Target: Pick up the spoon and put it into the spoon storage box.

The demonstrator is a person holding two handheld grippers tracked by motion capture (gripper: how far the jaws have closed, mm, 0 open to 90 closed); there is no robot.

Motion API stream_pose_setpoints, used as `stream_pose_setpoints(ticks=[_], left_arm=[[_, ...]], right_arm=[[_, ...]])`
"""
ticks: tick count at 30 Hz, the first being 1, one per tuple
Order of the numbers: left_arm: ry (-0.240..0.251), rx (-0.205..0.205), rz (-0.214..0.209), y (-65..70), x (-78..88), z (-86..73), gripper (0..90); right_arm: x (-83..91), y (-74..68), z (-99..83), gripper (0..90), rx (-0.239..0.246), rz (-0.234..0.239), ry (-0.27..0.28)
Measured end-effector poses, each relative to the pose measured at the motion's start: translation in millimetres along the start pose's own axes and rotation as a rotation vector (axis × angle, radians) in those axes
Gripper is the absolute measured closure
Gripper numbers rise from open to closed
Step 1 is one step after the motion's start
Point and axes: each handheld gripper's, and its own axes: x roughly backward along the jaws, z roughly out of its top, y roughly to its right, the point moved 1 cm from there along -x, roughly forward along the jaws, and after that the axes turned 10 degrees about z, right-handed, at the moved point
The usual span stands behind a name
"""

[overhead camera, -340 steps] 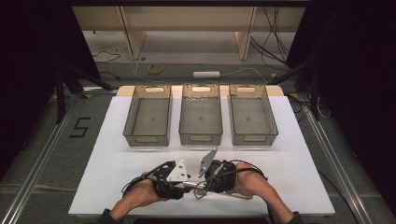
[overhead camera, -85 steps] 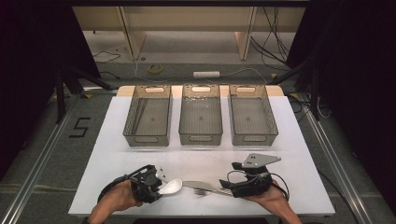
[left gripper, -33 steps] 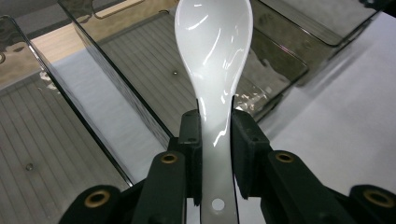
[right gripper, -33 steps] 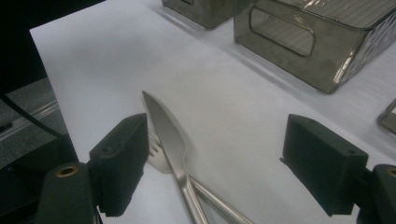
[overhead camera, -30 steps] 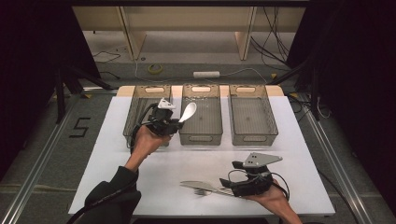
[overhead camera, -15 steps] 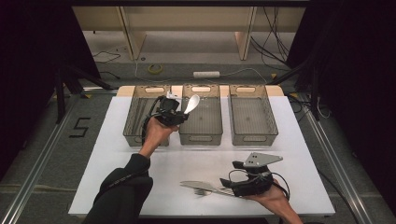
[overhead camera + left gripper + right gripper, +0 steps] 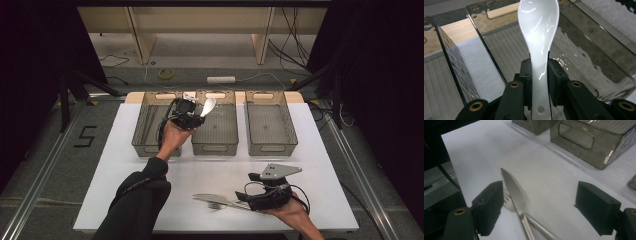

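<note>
The left gripper [image 7: 192,114] has edged right, over the middle bin [image 7: 215,125]. Nearest, the right gripper [image 7: 245,197] rests on the white surface [image 7: 125,180], fingers wide around a steel knife [image 7: 515,192] crossing a half-hidden fork [image 7: 507,202]. Farther off, left fingers [image 7: 526,75] clamp a glossy white ceramic spoon [image 7: 539,32], its handle end cut off.

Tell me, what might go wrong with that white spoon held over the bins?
The left gripper pinches the glossy white spoon only low on its handle, so it might slip or tilt. It hangs near the wall between the left bin and the middle bin, so it could drop into the wrong one. The right gripper, open, could nudge the knife crossing the fork.
</note>
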Motion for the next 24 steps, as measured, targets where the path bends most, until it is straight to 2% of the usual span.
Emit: stream_pose_setpoints(ticks=[8, 24], left_arm=[[-0.012, 0.022, 0.000, 3.2, -10.4, 2.9, 74.9], [-0.058, 0.021, 0.009, 8.7, -23.6, -2.8, 74.6]], right_arm=[[0.0, 0.4, -0.3, 23.8, -0.002, 0.003, -0.001], [-1.3, -0.7, -0.6, 23.8, 0.001, 0.010, -0.007]])
